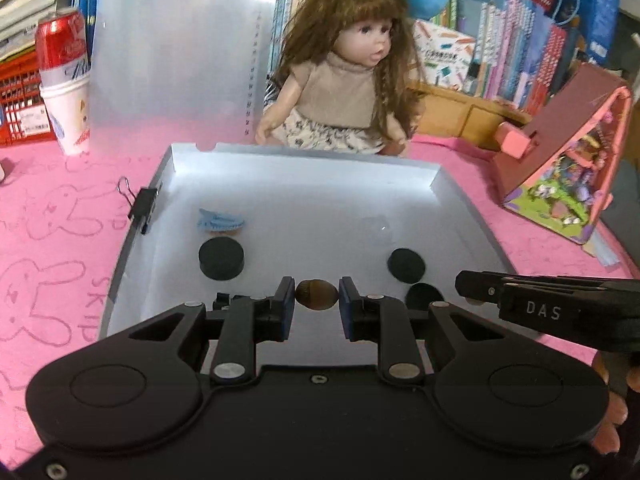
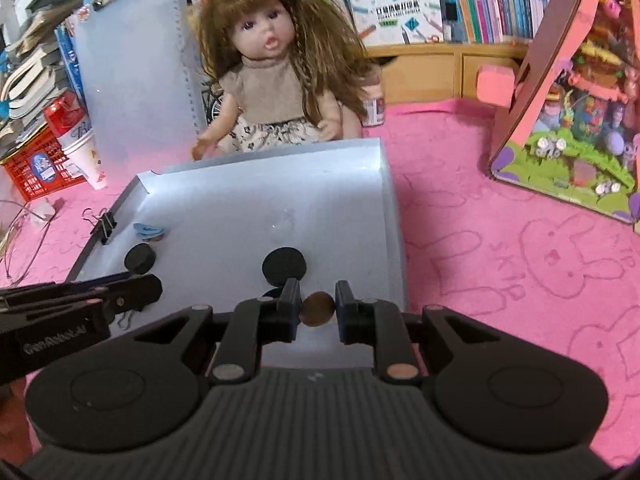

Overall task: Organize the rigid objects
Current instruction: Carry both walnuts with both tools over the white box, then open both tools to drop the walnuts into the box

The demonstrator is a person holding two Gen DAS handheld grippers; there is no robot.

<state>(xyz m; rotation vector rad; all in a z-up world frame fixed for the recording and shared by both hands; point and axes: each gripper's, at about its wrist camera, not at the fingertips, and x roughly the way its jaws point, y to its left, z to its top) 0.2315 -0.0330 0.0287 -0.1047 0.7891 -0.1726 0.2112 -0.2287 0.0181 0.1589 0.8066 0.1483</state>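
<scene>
A white tray [image 1: 452, 184] lies on the pink cloth. In it are a blue hair claw [image 1: 219, 221], a thick black disc [image 1: 221, 258], two flat black discs [image 1: 406, 265] and a clear round piece [image 1: 378, 229]. My left gripper [image 1: 317, 299] is shut on a brown acorn-like nut [image 1: 316, 294] over the tray's near part. My right gripper [image 2: 318, 307] is shut on a brown round piece [image 2: 317, 308] over the tray's near right part. In the right wrist view the tray [image 2: 388, 200], hair claw [image 2: 148, 231] and black discs [image 2: 140, 260] show too.
A doll [image 1: 344, 72] sits behind the tray. A black binder clip [image 1: 141, 205] grips the tray's left wall. A red can on paper cups [image 1: 64, 76] stands at the left, a pink toy house [image 1: 568, 168] at the right, books behind.
</scene>
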